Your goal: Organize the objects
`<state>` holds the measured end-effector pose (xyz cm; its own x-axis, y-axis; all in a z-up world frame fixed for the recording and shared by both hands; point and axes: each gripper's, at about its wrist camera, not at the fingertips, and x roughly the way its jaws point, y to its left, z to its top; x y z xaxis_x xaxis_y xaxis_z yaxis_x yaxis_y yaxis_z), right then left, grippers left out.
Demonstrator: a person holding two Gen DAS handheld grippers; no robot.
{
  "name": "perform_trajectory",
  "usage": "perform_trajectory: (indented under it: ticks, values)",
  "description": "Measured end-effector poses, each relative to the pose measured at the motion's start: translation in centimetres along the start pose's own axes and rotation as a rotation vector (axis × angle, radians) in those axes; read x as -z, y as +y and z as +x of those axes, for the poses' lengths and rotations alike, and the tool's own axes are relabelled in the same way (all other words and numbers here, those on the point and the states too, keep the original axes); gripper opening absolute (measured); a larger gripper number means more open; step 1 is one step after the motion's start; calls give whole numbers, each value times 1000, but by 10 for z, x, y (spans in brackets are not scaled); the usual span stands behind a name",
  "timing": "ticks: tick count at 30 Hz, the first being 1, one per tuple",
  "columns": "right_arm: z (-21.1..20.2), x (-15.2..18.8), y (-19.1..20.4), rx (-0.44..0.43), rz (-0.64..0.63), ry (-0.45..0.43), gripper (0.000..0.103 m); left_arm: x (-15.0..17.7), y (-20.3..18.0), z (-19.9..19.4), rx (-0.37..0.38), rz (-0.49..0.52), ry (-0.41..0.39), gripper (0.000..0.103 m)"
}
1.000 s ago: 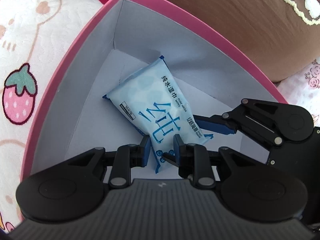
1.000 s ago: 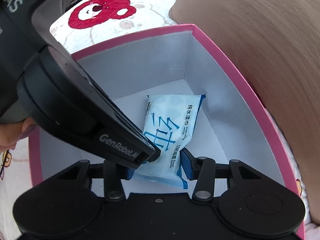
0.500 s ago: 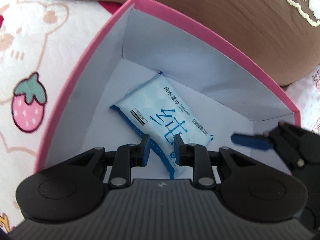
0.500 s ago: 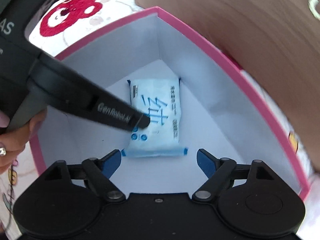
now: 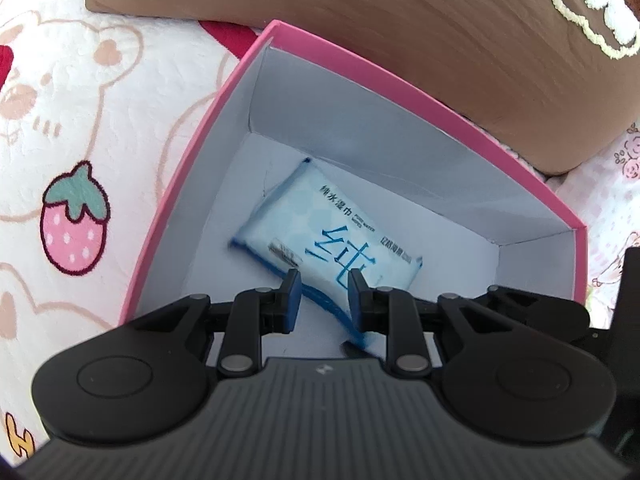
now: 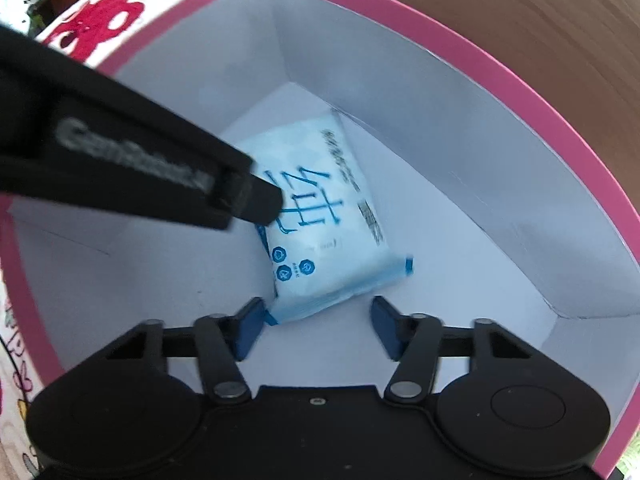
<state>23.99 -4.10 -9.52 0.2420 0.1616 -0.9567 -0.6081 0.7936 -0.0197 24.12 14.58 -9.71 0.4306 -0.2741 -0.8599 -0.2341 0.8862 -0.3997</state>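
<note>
One wipes pack (image 5: 326,240) reads "PURE WATER"; left tool (image 6: 256,204) reads "GenRobot".

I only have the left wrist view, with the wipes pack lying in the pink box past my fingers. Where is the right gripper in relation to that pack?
Observer: The right gripper points down into the box, at the end of the wipes pack that bears the round icons. That end lies between its fingertips.
Operator: Is it gripping?
Observer: No. Its jaws are closing, but a gap shows between one pad and the pack.
Operator: How does my left gripper look from there?
Observer: The left gripper is shut, with its tip over the pack's big printed character. I cannot tell whether it touches the pack.
</note>
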Motion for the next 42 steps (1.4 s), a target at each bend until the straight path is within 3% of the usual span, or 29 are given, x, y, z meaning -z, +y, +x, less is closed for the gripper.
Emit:
perform_trajectory:
  ticks: [4,8,11,13,21,26,30,37,42]
  values:
    - [-3,1,-9,37,-6,-32,41,2,3,1,14,4,-6,23]
    - [0,0,-14,-1,23,-40,41,2,2,0,6,4,-25,23]
    - [0,-4,-13,-9,31,-57,33,5,0,-1,2,1,-33,23]
    - [0,-9,-19,-38,79,-64,27,7,-1,-8,2,-4,-40,23]
    - [6,-15,-44,-92,250,-99,22,6,1,-9,-4,6,-53,23]
    - [21,-24,-67,-135,329,-119,22,11,-1,-17,-7,0,-72,22]
    - [21,-27,-61,-175,362,-124,23,12,0,-23,-4,-19,-80,23]
    - [13,-24,-53,-200,272,-110,27,11,-5,-34,-37,-5,-94,23]
    - [23,-31,-35,-201,422,-118,26,8,0,-36,-16,-46,-97,23]
